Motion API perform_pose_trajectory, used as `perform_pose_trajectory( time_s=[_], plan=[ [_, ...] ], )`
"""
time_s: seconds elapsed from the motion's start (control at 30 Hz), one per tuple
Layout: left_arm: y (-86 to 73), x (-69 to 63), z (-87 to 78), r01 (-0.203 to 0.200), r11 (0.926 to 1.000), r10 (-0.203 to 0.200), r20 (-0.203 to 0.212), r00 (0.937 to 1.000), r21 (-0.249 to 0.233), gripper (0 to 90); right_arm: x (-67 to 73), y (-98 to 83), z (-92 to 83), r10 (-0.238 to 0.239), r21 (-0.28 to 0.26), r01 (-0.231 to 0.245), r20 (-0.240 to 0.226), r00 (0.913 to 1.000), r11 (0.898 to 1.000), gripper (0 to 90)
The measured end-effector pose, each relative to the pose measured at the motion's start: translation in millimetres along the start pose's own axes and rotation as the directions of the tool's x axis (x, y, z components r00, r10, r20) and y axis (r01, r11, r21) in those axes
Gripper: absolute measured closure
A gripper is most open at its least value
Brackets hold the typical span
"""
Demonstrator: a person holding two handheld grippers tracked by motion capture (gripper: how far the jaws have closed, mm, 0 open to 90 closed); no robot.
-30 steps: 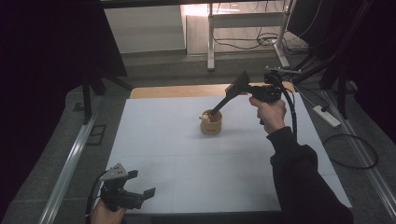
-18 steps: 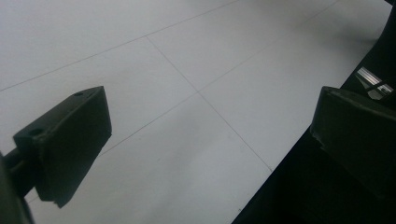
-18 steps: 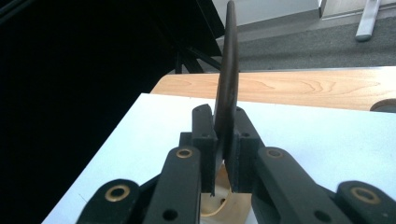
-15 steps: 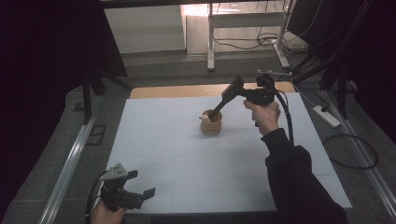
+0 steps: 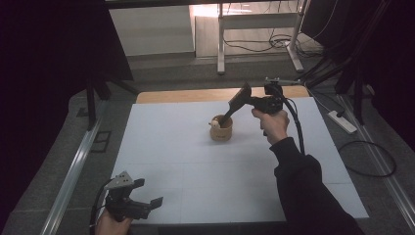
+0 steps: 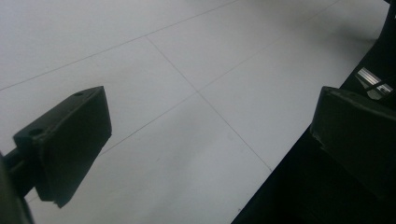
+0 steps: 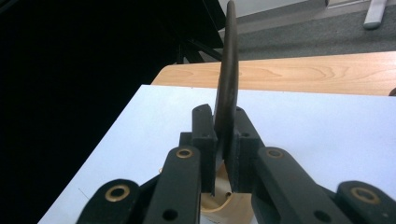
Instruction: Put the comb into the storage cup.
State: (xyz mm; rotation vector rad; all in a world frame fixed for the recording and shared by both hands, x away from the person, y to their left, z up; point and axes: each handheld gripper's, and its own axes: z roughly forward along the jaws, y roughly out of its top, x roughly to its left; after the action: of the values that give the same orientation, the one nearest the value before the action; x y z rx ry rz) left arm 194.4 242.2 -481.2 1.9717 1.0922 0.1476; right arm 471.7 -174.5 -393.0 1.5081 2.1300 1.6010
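A round wooden holder [image 5: 221, 132] stands on the white table top [image 5: 186, 161], with a small white piece at its rim. A black spatula [image 5: 238, 100] leans up and to the right out of it, its lower end inside the holder. My right gripper [image 5: 254, 102] is shut on the spatula's broad upper part. In the right gripper view the spatula [image 7: 229, 79] stands edge-on between the pads [image 7: 205, 140], with the holder [image 7: 229, 203] just below them. My left gripper [image 5: 149, 192] rests at the table's near left edge, open and holding nothing, its jaws [image 6: 210, 135] spread over bare white table.
A strip of bare wood [image 5: 195, 94] borders the table's far edge. Metal rails run along the floor on both sides, and cables and a power strip [image 5: 342, 121] lie on the floor at the right. Table legs [image 5: 220, 44] stand beyond.
My right gripper has moved left and a little down with the spatula, so the spatula stands steeper in the holder. The left gripper has stayed put.
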Motion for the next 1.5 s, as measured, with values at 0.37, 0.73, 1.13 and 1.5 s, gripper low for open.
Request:
perform_pose_trajectory(
  time_s=[0.37,0.73,1.13,1.5],
  plan=[
    [0.1,0.0,0.2,-0.001,1.0000,0.001,0.002,1.0000,0.002,0.0,-2.7,-7.5,6.9,0.012,0.013,-0.012,-0.007,0.9999,1.000,84.1],
    [0.2,0.1,0.5,-0.003,1.0000,0.003,0.007,1.0000,0.004,0.0,-4.6,-14.7,13.7,0.025,0.025,-0.025,-0.011,0.9996,0.999,84.1],
    [0.5,0.2,1.0,-0.004,1.0000,0.004,0.006,1.0000,0.009,0.0,-11.4,-17.8,13.7,0.049,0.024,-0.048,-0.026,0.9985,0.999,83.9],
    [0.9,0.2,1.5,-0.002,0.9999,0.002,0.007,1.0000,0.012,0.0,-24.1,-22.9,11.1,0.092,0.018,-0.092,-0.026,0.9954,0.996,83.4]
  ],
)
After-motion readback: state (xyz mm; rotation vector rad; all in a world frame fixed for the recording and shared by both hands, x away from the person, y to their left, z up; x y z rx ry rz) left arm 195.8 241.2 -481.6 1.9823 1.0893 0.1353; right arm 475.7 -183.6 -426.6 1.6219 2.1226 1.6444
